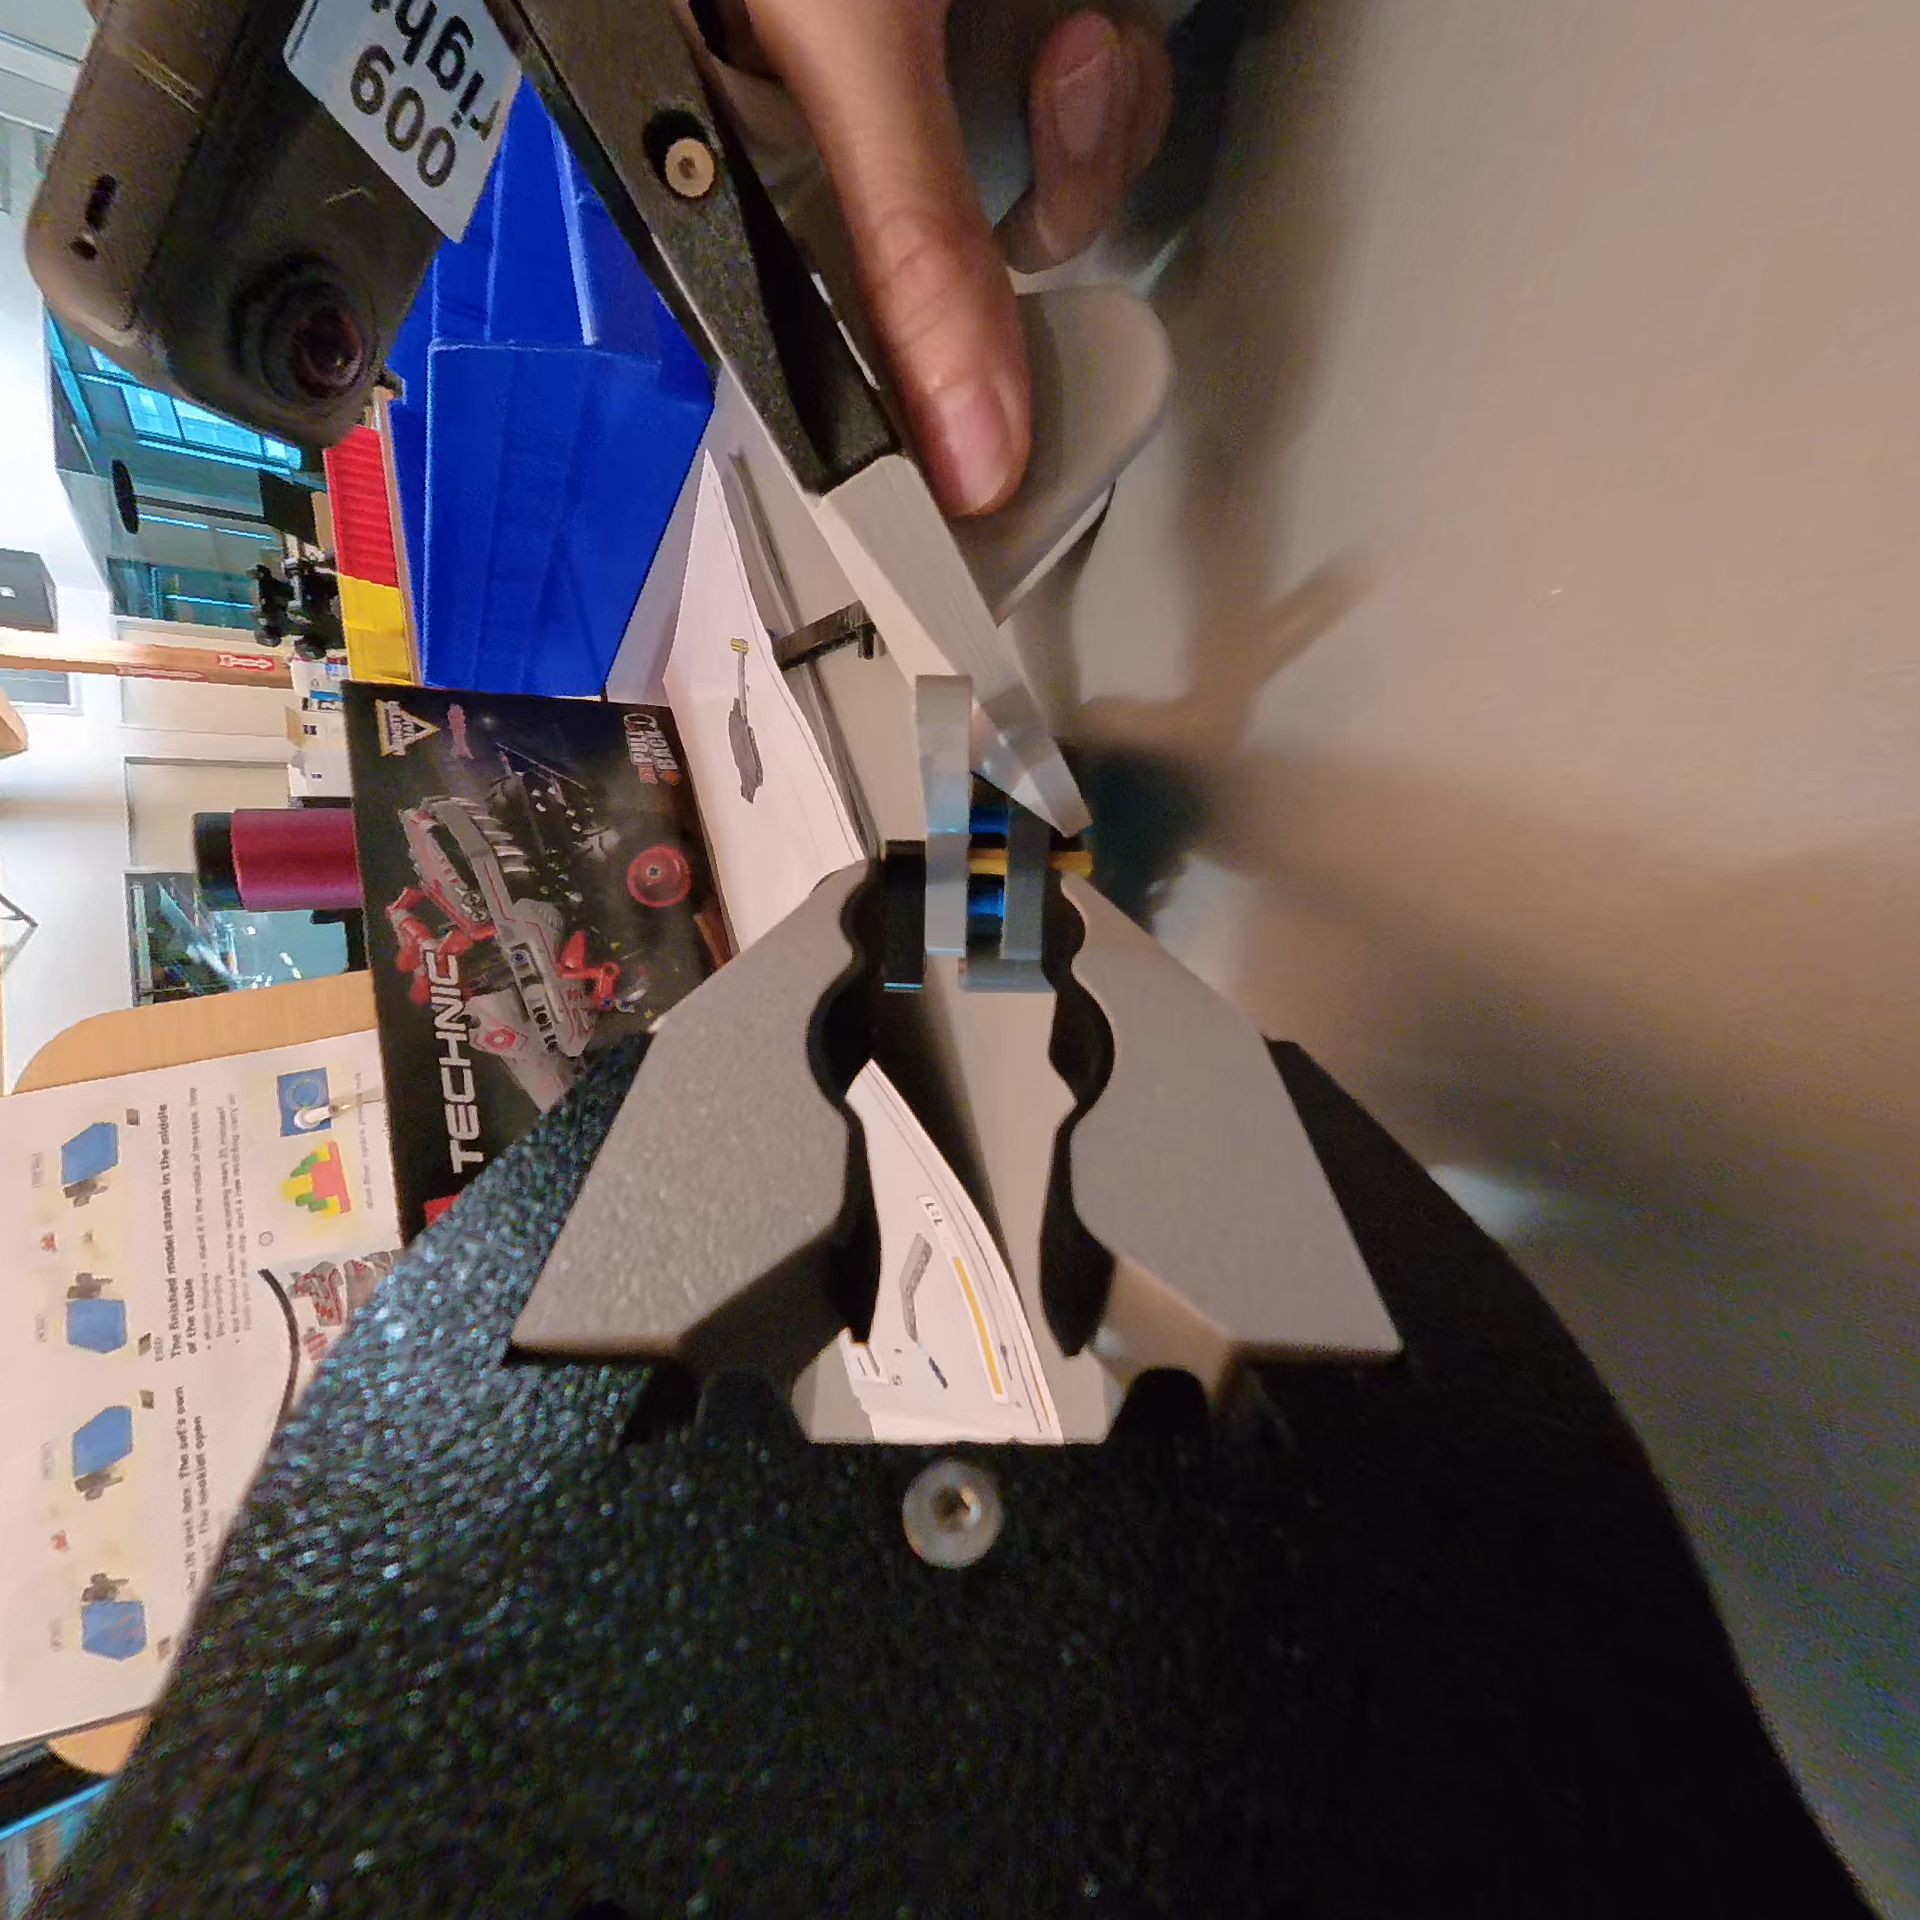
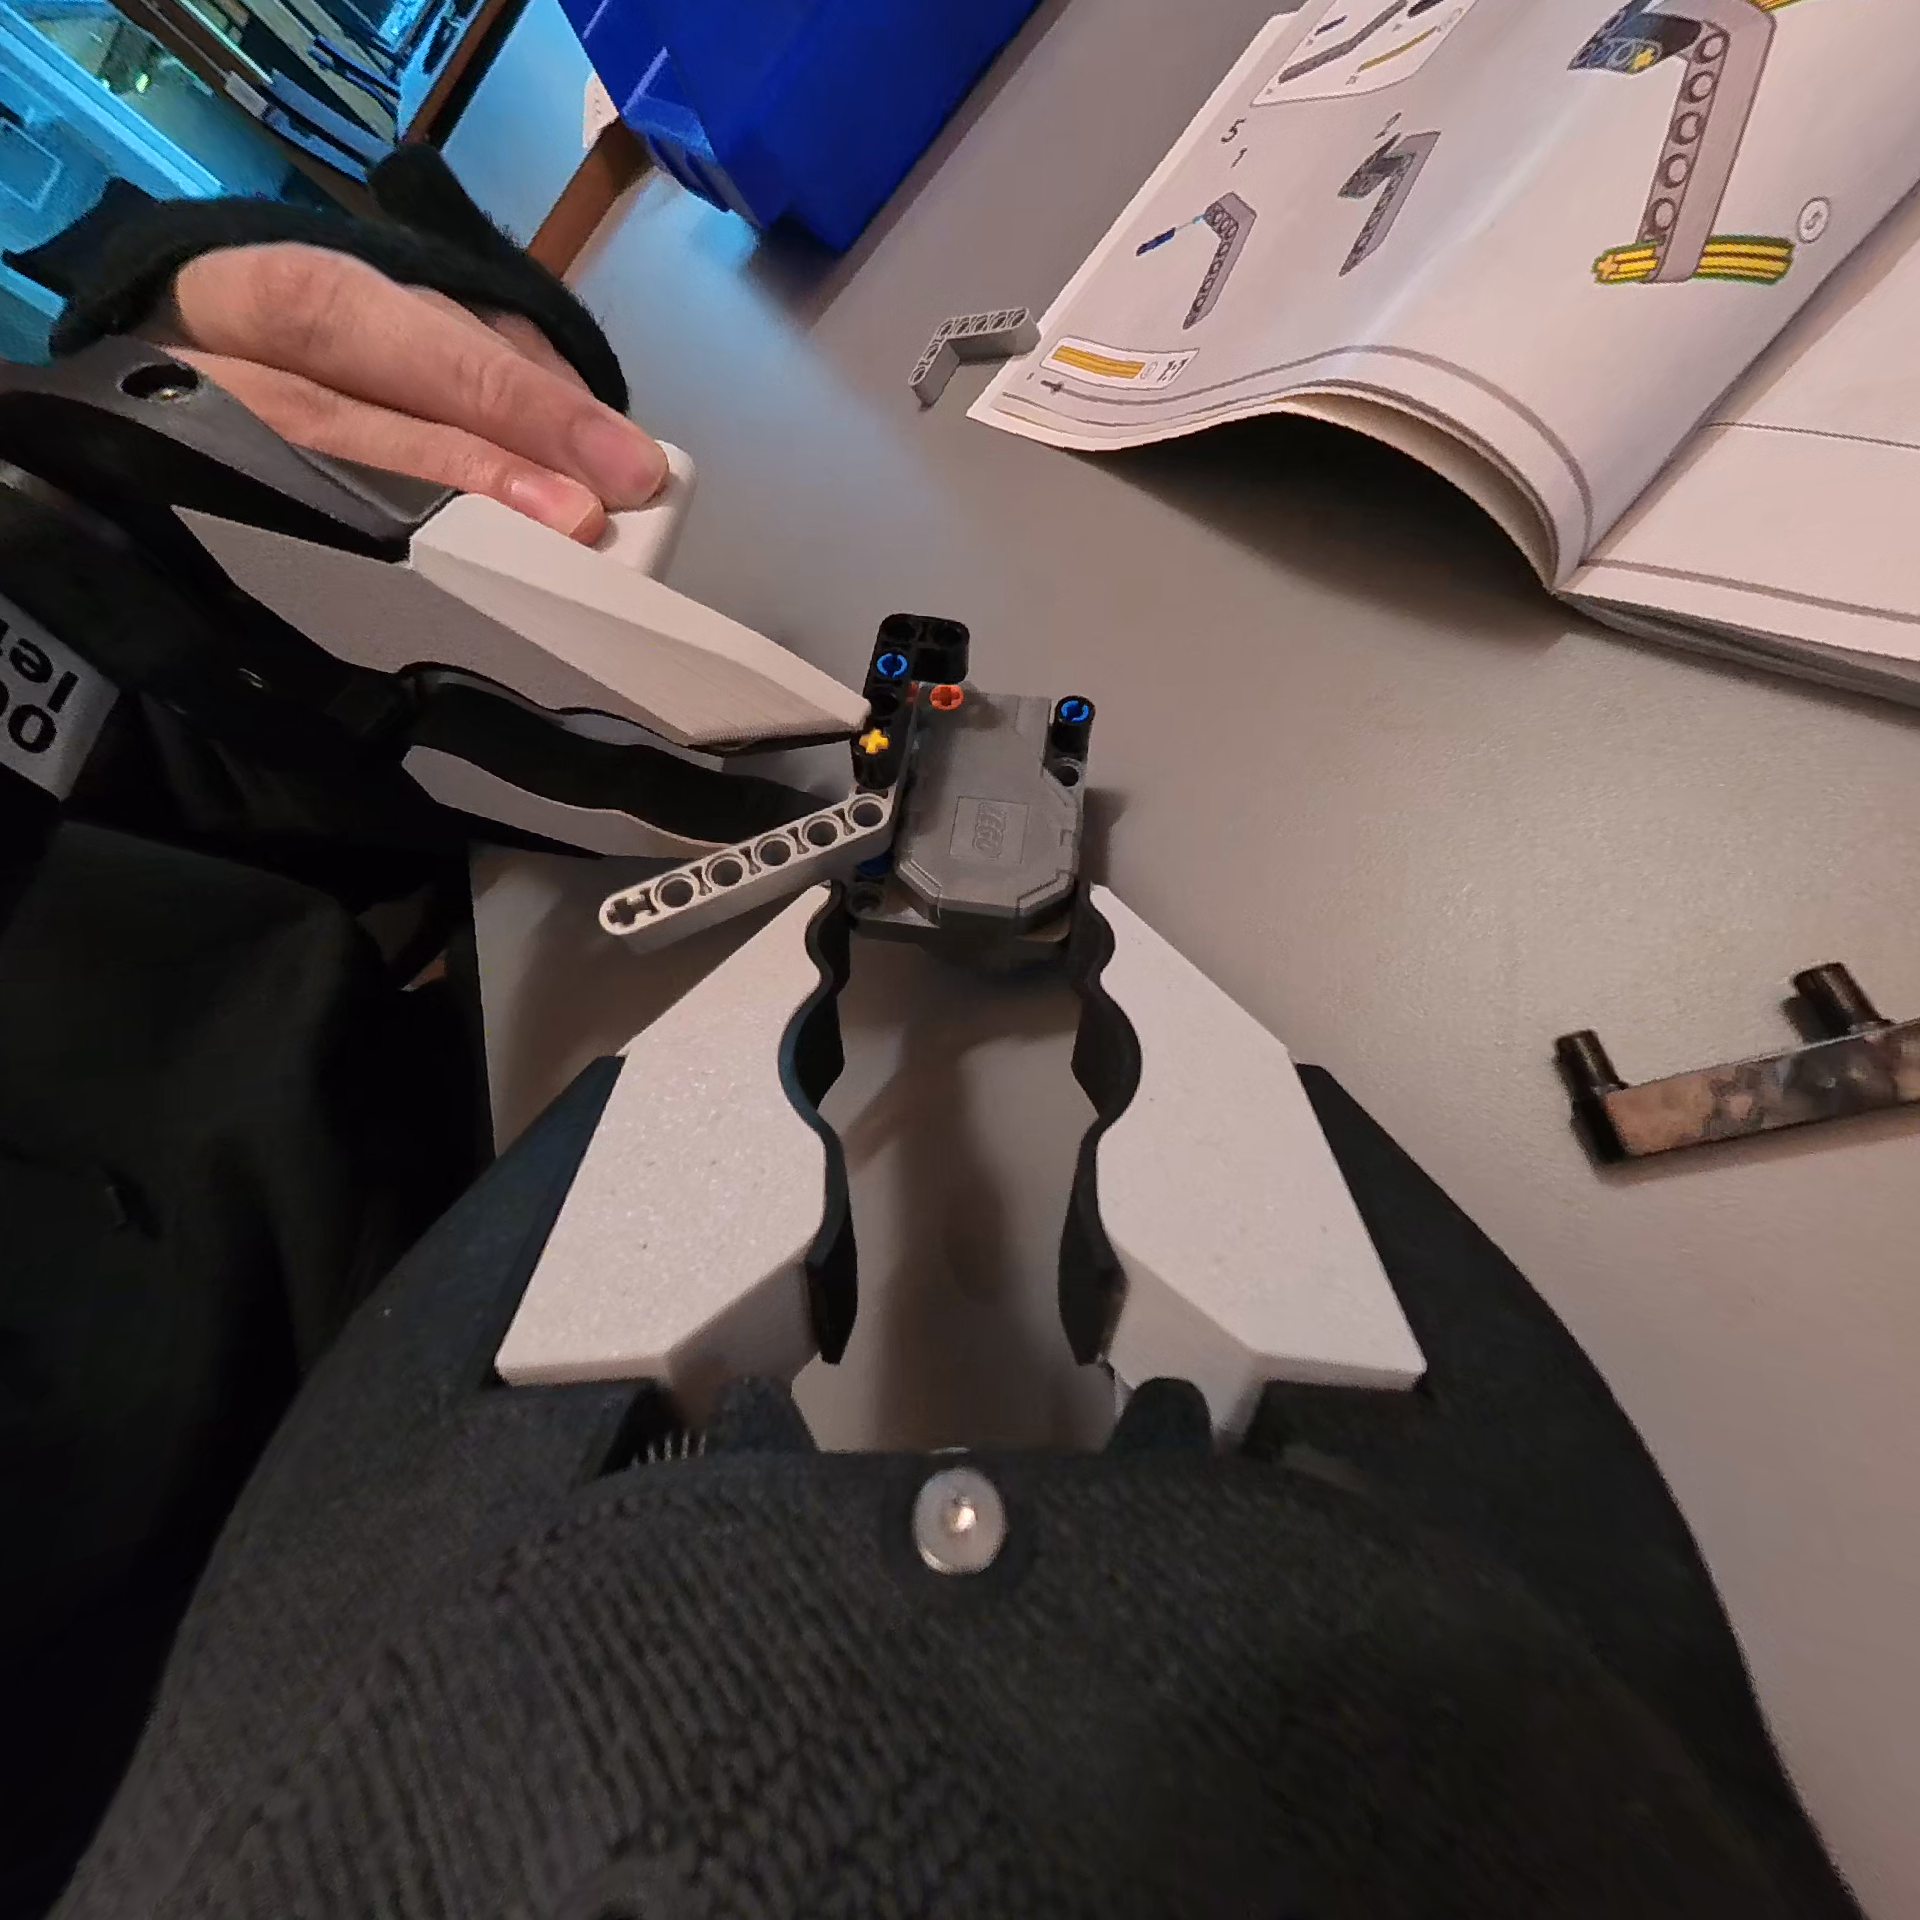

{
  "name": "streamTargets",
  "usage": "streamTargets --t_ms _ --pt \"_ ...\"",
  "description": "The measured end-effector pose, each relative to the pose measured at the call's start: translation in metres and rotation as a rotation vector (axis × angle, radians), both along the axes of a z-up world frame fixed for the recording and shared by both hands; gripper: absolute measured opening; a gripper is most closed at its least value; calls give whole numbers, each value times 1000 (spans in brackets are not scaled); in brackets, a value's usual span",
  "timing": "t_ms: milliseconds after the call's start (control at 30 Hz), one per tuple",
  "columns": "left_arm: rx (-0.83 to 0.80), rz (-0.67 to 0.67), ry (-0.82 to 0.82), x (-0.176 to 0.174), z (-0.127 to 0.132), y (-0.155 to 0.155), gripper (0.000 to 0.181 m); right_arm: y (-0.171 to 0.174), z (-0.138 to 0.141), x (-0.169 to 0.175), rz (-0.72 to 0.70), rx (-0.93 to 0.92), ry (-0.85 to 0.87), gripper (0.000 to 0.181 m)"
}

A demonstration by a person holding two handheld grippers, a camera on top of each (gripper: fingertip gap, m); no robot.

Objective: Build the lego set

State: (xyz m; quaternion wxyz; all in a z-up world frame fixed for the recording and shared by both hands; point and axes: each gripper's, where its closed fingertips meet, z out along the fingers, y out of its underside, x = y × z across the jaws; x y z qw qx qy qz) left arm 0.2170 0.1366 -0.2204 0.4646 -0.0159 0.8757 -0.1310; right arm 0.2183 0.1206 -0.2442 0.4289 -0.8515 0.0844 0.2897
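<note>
Right gripper (image 2: 961,925) clamped the grey motor block (image 2: 987,831), steadying it above the table (image 2: 1351,831) | left gripper (image 2: 868,764) pinched the black beam (image 2: 894,696) with the yellow axle (image 2: 875,741), seemingly pressing it home | spare grey beam (image 2: 971,348) waited beside the instruction booklet (image 2: 1507,312).

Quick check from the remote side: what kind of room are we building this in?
Probably an office or lab workspace set up for recorded builds, not a home. A grey table holds an open instruction booklet, blue storage bins stand behind, and glass partitions and shelving show beyond.
</note>
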Motion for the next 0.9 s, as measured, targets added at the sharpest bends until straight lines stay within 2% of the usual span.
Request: streamTargets --t_ms 33,267,600,733,900 --pt "-8 5 2 1 0 0 27 0 0 0 -3 0 3 40" --pt "-88 20 -65 1 6 2 27 1 5 2 -10 27 107 40" --pt "-107 39 -39 -7 0 10 23 1 6 0 0 29 101 40" --pt "-125 67 -77 -3 6 15 22 1 6 -1 5 29 105 41" --pt "-148 69 -78 1 5 14 34 1 6 -3 23 30 126 41"
